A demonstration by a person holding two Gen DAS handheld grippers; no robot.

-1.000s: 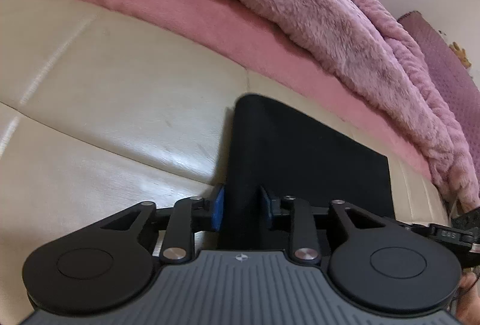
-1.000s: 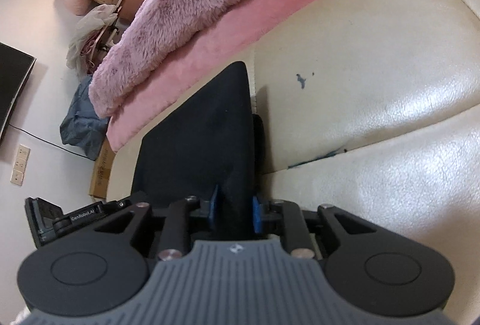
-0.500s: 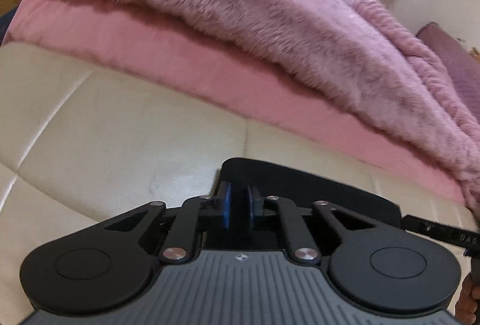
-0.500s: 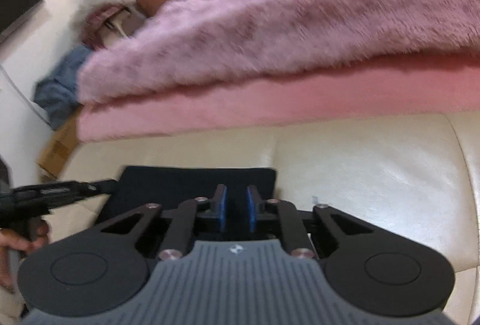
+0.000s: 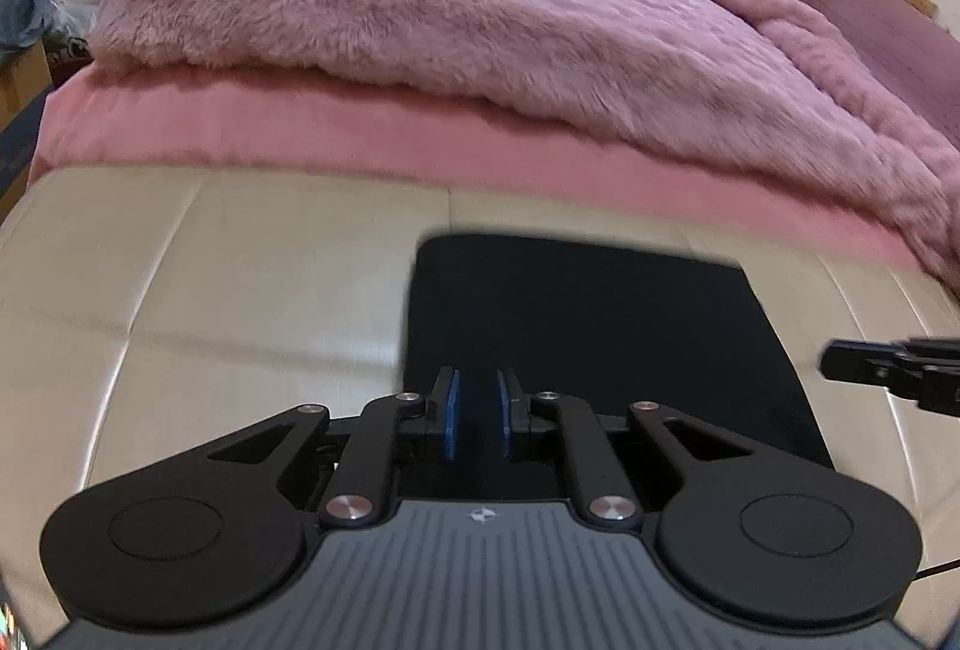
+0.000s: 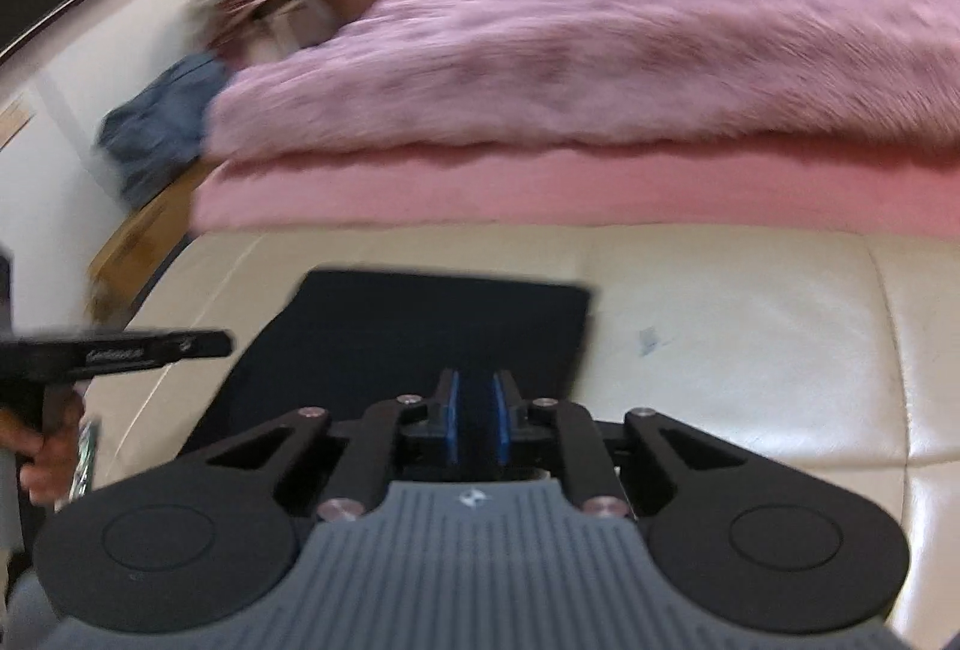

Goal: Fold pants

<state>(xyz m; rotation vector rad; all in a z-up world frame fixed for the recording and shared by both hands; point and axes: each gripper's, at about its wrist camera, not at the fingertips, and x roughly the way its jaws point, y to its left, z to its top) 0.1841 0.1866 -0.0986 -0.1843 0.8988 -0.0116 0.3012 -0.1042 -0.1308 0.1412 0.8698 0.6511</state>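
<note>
- While the black pants lie folded flat on the cream leather surface, our left gripper sits over their near left edge, jaws narrowly parted; whether they pinch cloth we cannot tell.
- Our right gripper sits over the near right edge, likewise narrow.

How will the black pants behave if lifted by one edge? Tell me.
Probably floppy: the pants lie flat, folded, on the sofa. Likely light: the stack looks thin. Pushed, they may slide: the cushion looks glossy.
</note>
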